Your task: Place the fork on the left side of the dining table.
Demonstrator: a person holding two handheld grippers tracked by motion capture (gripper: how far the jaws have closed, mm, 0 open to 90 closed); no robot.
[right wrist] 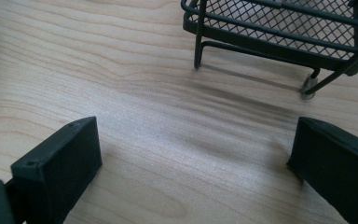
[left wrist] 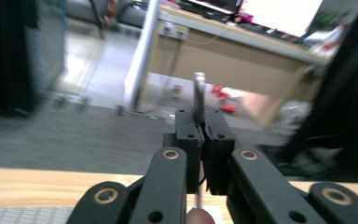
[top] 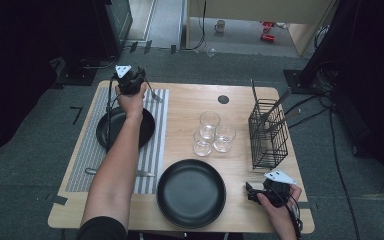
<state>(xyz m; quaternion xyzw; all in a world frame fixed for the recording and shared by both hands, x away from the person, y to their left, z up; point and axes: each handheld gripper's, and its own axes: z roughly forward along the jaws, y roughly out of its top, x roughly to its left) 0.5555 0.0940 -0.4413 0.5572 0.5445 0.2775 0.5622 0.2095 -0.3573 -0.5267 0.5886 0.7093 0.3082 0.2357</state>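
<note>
Left claw (top: pixel 132 81) gripped fork (top: pixel 152 93) tight, handle up, above striped mat's (top: pixel 156 150) far end. Right claw (top: pixel 252 194) wide, empty, near rack (top: pixel 268 135).

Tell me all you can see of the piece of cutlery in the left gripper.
The fork is slim and silvery, metal by its look. The left gripper is shut on its handle, over the far end of the striped placemat. In the high view its tined end slopes down to the right, off the mat. In the left gripper view the handle stands up between the closed black fingers.
</note>
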